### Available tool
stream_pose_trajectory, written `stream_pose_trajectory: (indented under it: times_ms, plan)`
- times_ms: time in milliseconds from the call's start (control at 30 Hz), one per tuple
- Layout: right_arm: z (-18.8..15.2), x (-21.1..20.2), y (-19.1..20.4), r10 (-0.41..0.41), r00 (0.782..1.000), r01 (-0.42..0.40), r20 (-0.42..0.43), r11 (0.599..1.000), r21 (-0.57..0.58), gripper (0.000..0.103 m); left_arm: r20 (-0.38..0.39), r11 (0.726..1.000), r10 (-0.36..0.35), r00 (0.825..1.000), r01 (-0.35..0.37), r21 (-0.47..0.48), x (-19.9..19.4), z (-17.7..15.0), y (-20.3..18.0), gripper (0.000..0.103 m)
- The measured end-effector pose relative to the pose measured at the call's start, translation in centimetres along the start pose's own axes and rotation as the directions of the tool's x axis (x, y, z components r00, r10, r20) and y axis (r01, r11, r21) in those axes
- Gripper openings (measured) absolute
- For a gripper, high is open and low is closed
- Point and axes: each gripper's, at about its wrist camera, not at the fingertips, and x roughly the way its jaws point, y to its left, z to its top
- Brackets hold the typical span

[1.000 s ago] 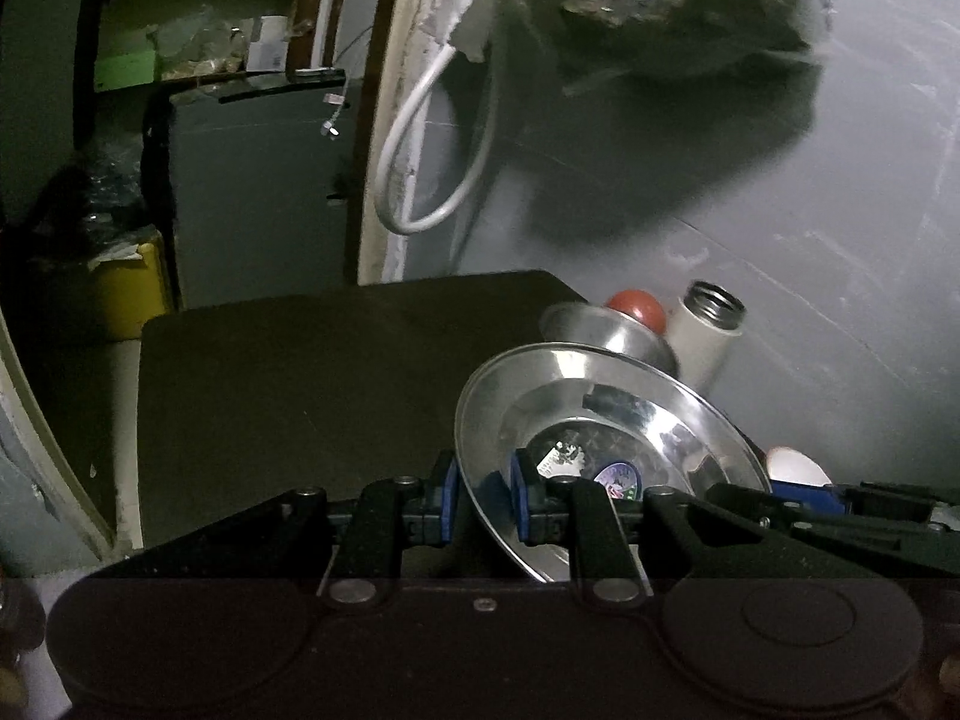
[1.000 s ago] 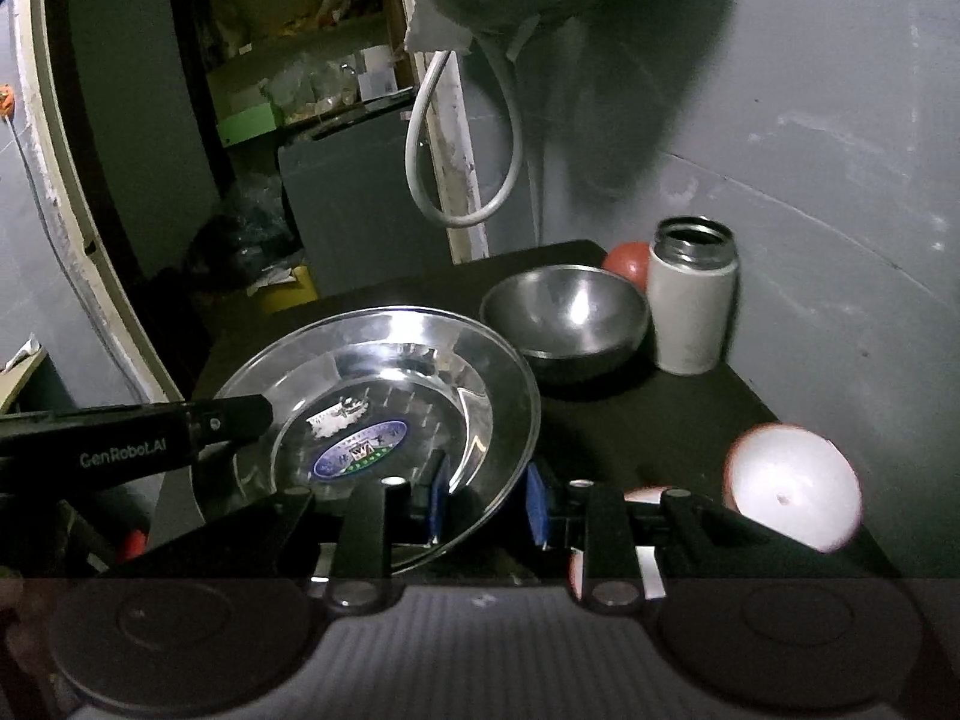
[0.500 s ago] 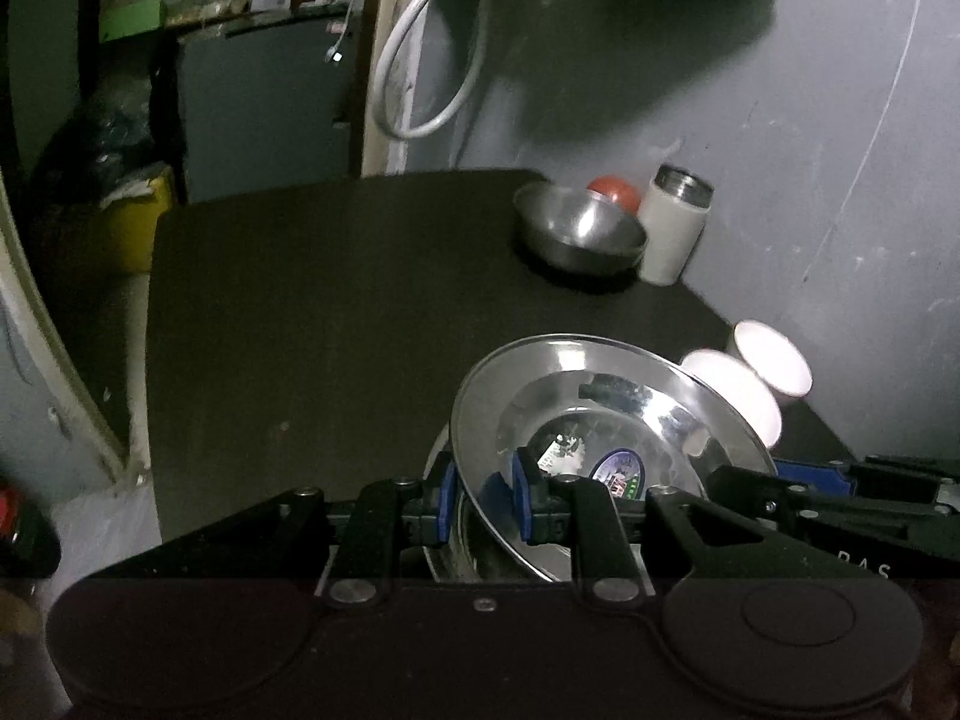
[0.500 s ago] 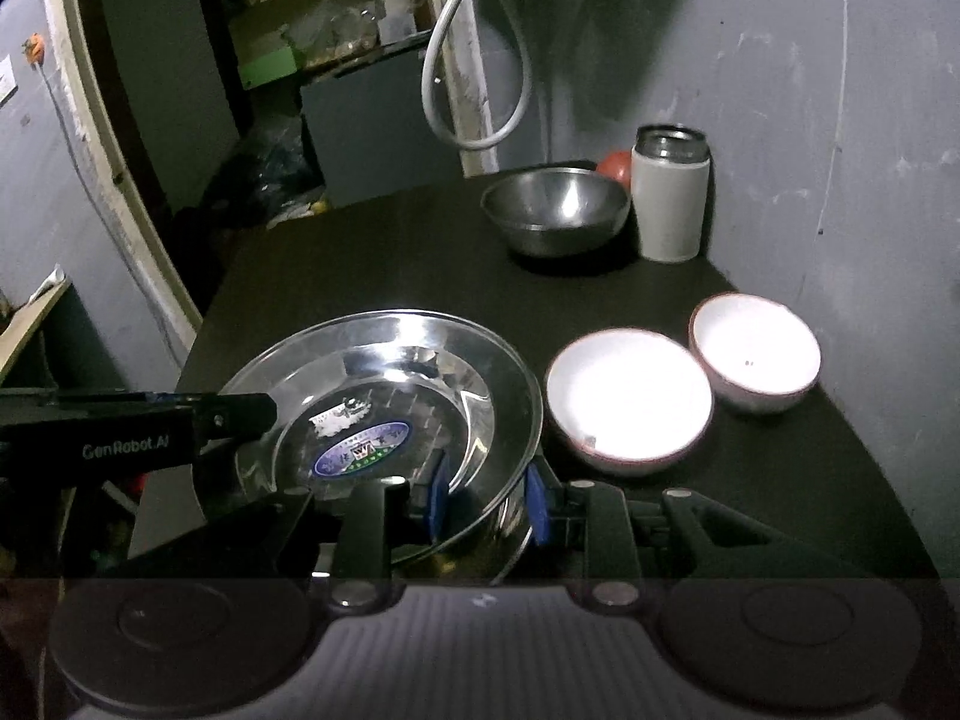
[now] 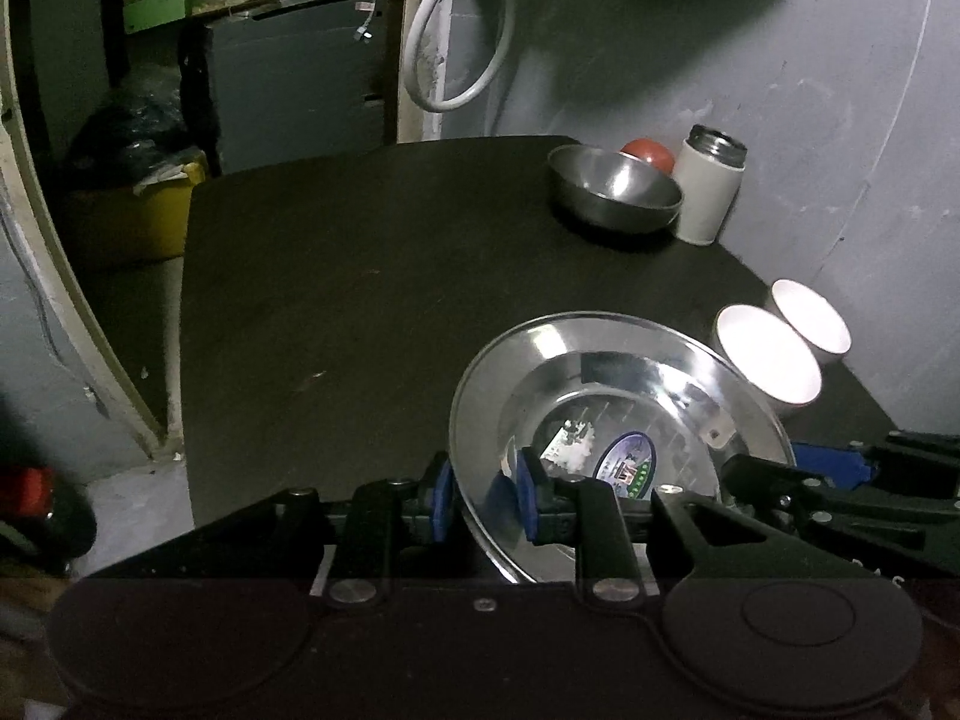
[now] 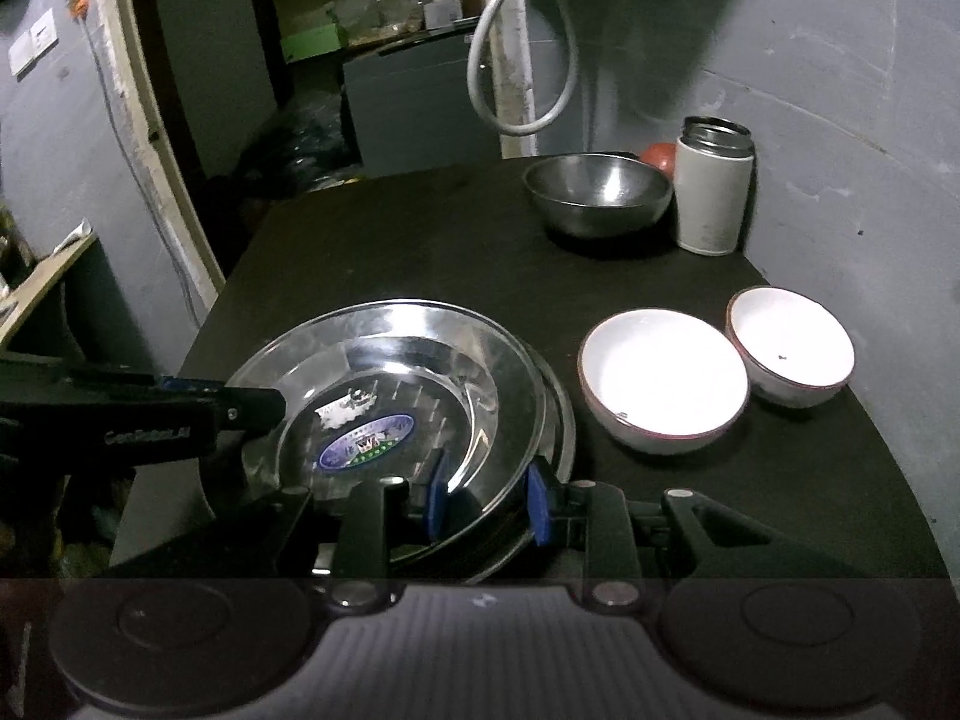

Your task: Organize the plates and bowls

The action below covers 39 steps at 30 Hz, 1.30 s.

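Steel plate (image 6: 384, 396), carried high a second ago, is now down on another plate at lower centre of the surface (image 6: 420, 252), left hand-held gripper (image 5: 480, 498) pinching its rim, right hand-held gripper (image 6: 486, 498) spread around both rims; stacking nearly done.

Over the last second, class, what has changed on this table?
Both grippers, left and right, carried the steel plate back and down onto another plate; the right jaws now look spread. The steel bowl, flask and white bowls stayed put.
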Motion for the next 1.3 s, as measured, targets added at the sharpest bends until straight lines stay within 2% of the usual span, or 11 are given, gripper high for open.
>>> stream_pose_trajectory:
  times_ms: [700,1300]
  plan:
    - [-0.4,0.1,1.2,-0.061,0.998,0.061,0.002,0.991,-0.120,0.033,-0.020,0.998,0.047,0.999,-0.046,0.053,1.3,-0.6,-1.2,0.029]
    - [-0.4,0.1,2.2,-0.097,0.995,0.095,-0.008,0.980,-0.174,0.036,-0.029,0.997,0.044,0.999,-0.042,0.069,1.8,-0.4,-1.3,0.030]
